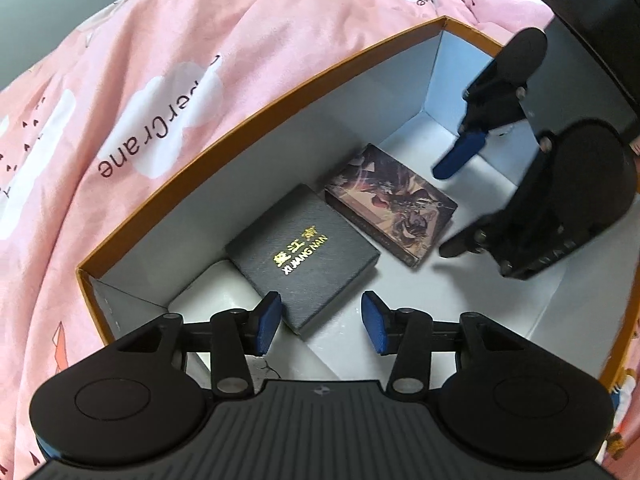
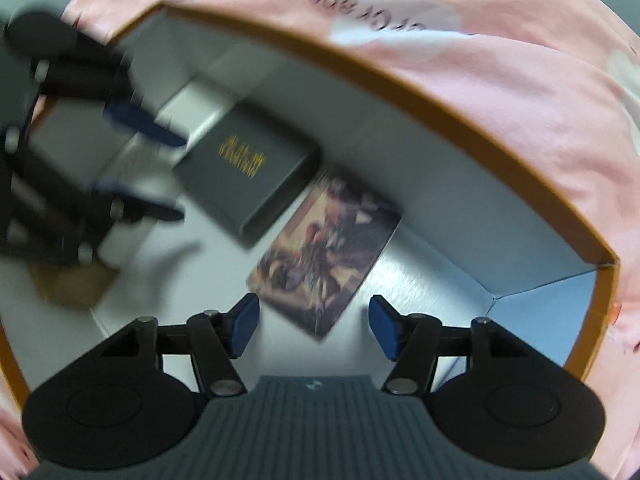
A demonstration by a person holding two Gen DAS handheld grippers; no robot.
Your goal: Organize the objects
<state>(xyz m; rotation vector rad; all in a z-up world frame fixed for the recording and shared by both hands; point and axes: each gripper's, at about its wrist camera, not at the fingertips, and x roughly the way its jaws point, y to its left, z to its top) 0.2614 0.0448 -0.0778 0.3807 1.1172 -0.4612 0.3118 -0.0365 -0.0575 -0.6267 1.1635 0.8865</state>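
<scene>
A large open box with an orange rim and white inside lies on a pink bedspread. In it a dark grey gift box with gold lettering lies beside a flat box with dark artwork. My left gripper is open and empty, just above the near corner of the grey box. My right gripper is open and empty, over the box floor right of the artwork box. In the right wrist view the right gripper hovers at the near end of the artwork box, with the grey box and the blurred left gripper beyond.
A white item lies in the box's left corner by the grey box. A brown cardboard piece lies on the box floor at left. The pink bedspread with printed clouds surrounds the box. A black object stands at top right.
</scene>
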